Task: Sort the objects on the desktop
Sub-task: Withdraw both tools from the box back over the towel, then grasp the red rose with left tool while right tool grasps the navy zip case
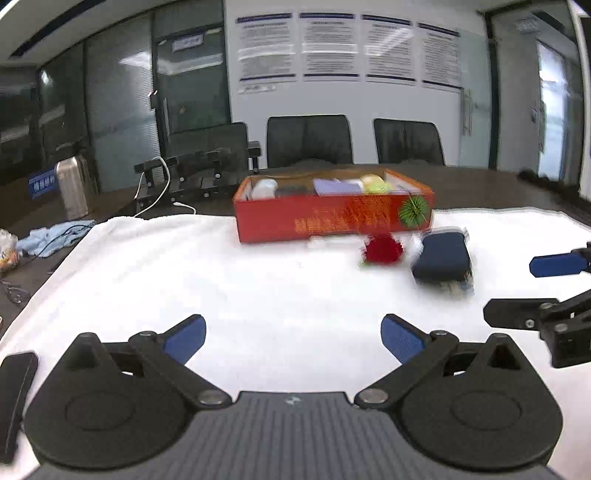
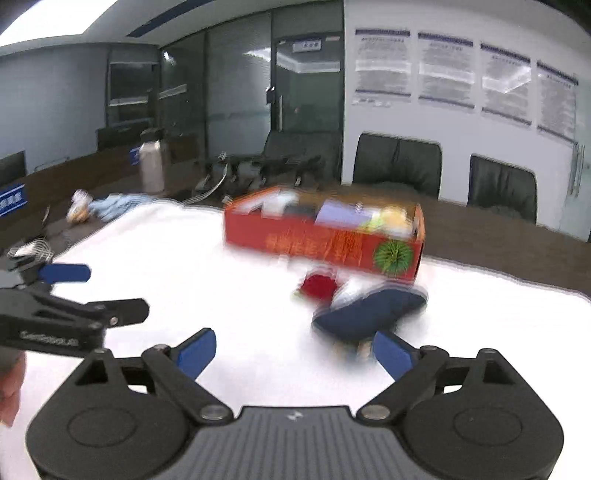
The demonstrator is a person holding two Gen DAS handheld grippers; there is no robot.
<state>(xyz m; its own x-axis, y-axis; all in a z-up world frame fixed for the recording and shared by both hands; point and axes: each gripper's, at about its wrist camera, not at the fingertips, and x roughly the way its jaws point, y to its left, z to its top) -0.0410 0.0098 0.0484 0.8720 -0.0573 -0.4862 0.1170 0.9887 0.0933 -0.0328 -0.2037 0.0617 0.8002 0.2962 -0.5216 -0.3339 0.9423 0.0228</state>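
Ribbed blue fingers [image 1: 402, 338]; beyond, seemingly cardboard box [image 1: 332, 218].

The room is bright. Light comes from long lamps in the ceiling [image 2: 55, 18], and it bounces off the glass walls [image 1: 122, 110] and the shiny posters [image 1: 325, 48]. The white cloth [image 1: 258, 277] glows so much that its folds are lost. The red box [image 2: 325, 240] and the things beside it look smeared, more so in the right view. Straight lines bend near the edges.
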